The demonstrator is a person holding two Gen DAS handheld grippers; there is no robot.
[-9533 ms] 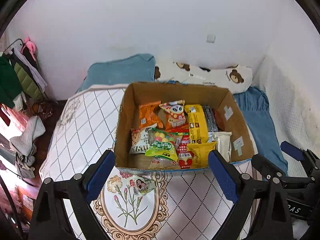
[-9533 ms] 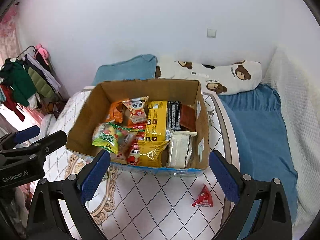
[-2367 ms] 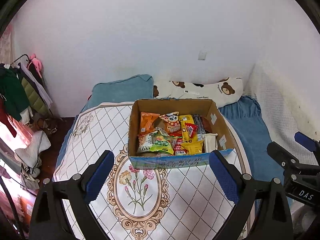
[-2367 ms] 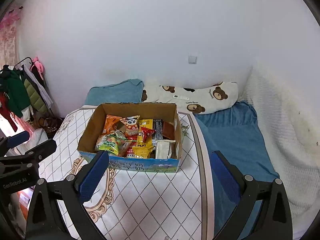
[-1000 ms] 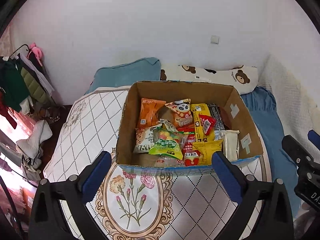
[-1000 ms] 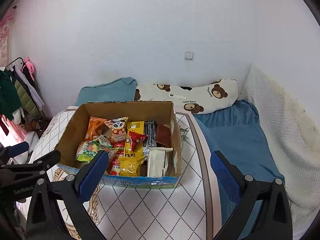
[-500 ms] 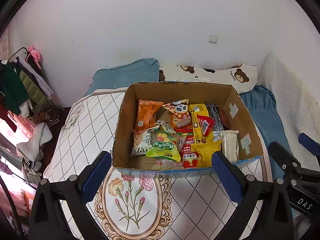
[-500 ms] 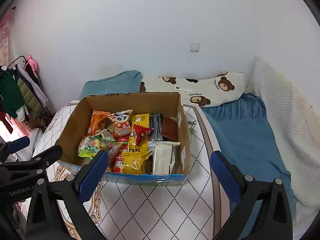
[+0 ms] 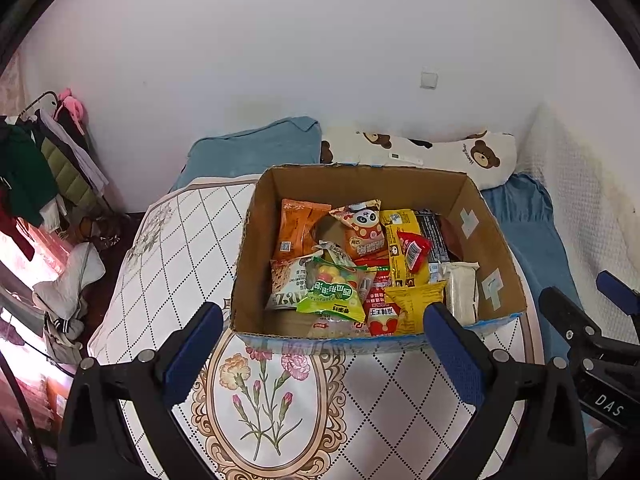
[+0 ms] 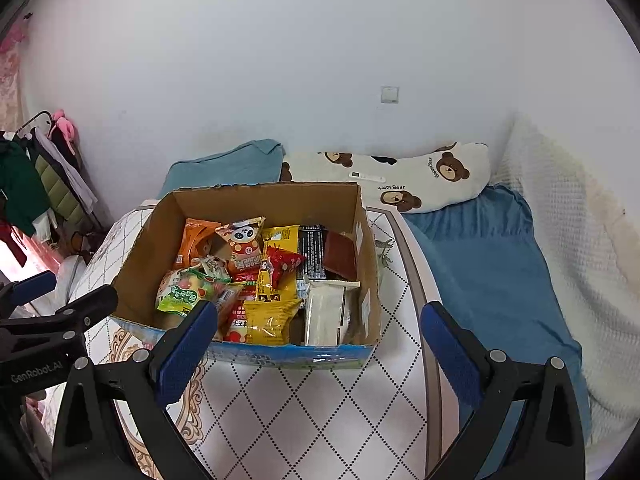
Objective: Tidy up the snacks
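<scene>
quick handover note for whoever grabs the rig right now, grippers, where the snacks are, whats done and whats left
Left gripper: open, empty, held in front of the cardboard box.
Right gripper: open, empty, also short of the box.
Snacks: all in sight are inside the box on the patterned mat. The small red triangular packet lies on top of the long yellow pack; the green candy bag is at front left, the white wrapped bar at front right.
Done: no snacks lie loose on the visible mat.
Left: possibly tidying the jumbled packs; otherwise little seems to remain.

Bright, even light, sharp, fisheye-warped edges
</scene>
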